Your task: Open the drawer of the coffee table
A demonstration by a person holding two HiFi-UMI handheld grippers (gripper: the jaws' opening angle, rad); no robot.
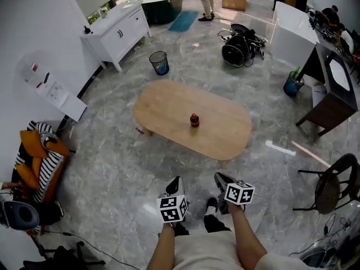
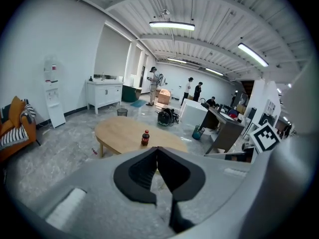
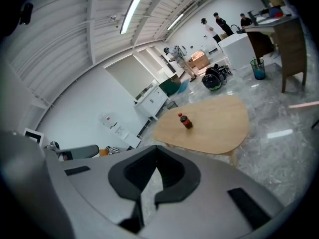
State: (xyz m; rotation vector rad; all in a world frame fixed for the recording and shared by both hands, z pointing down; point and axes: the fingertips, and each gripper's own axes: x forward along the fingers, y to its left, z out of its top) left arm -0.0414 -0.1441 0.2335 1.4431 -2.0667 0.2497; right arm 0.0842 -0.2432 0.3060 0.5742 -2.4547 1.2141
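Dark-drink bottle (image 1: 194, 120) upright on coffee table (image 1: 166, 106)

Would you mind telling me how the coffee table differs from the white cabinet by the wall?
The coffee table is light wood with a rounded top; the white cabinet is painted white and boxy. The coffee table stands out on the open floor, while the white cabinet sits against the wall. Both stand on legs.

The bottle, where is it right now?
In the head view the bottle stands upright near the middle of the oval coffee table, alone on its top, with the wire bin on the floor beyond the table's far left end.
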